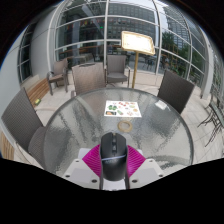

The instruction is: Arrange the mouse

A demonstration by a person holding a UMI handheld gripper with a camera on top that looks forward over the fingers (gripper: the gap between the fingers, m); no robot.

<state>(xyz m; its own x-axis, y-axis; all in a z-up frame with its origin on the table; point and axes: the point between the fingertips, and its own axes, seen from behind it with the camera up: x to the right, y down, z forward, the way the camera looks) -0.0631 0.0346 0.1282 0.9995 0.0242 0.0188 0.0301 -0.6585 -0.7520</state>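
A black computer mouse (pixel 111 158) sits between my gripper's (pixel 111 166) two magenta pads (pixel 93 162), held above the round glass table (pixel 70 125). Both pads press against the mouse's sides, so the gripper is shut on it. The mouse's front end points away from me toward the table's middle. Its rear end is hidden below, between the fingers.
A white sheet with coloured marks (pixel 124 109) lies on the glass beyond the mouse. Dark chairs stand around the table: one at the left (pixel 22 118), one at the right (pixel 176 90), two behind (pixel 117 67). A floor lamp (pixel 137 42) stands by the windows.
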